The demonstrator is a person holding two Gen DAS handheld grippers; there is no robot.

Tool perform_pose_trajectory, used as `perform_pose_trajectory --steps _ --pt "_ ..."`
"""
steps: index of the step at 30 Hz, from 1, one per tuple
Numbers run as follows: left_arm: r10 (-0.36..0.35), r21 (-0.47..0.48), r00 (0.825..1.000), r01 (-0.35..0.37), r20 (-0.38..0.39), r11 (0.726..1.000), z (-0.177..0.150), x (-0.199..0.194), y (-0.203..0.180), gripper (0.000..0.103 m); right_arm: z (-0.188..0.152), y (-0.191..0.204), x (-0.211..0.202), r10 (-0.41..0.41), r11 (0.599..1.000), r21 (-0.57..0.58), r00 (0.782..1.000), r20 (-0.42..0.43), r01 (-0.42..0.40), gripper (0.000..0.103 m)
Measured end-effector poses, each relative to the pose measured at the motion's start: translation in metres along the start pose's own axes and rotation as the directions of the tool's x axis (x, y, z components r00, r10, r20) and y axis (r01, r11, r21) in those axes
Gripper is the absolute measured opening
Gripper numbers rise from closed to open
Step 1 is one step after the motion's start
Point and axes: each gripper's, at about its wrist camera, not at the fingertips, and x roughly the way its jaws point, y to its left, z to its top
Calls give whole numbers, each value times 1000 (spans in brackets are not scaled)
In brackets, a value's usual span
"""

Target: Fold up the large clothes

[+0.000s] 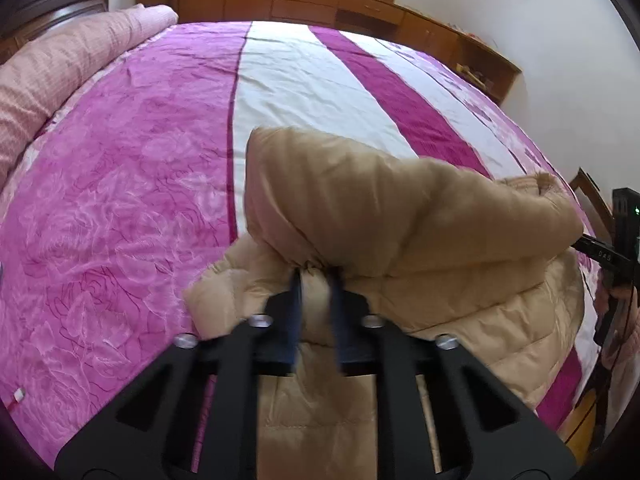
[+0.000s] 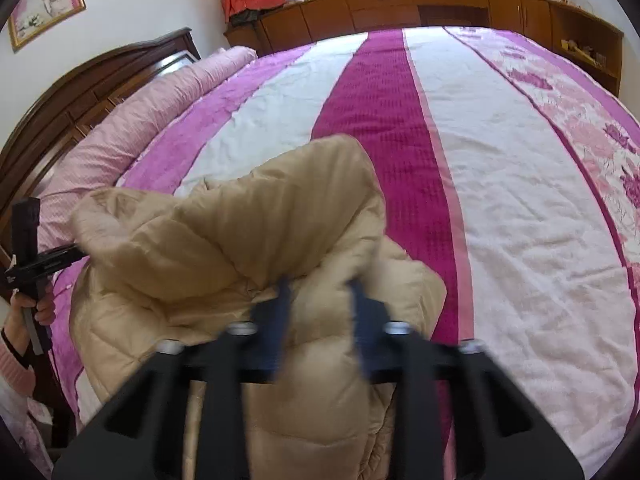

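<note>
I have both tongs, left (image 1: 316, 276) and right (image 2: 318, 286), clenched on the coat (image 1: 400, 216); one fold is raised, the rest lies unfolded on the bed (image 1: 120, 160).

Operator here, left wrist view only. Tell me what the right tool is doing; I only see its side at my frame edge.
Observer: The right tool is clamped on a puffy fold of the tan jacket.
Operator: Report what lies right of that jacket.
Observer: Bare bedspread; white and magenta stripes, nothing on them.
Operator: Check the wall above the headboard.
Observer: A gold-framed picture hangs there, above the dark wooden headboard.
</note>
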Motion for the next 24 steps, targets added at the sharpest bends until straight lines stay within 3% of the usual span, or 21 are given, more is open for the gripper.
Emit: perform_pose_trajectory --steps 4,7,15,24 --pt "52 -42 997 -50 61 998 11 -11 8 6 14 -2 -16 -33 999 21 995 97 31 8" --pt "84 -61 995 -80 52 995 25 -2 15 6 24 -2 -11 -76 997 31 992 102 73 8" --pt "215 -42 976 -216 -38 975 42 64 15 8 33 -12 42 -238 970 58 971 4 237 8" --pt "255 -19 962 -258 -98 966 41 100 15 11 23 -22 79 -284 957 38 956 -67 287 10"
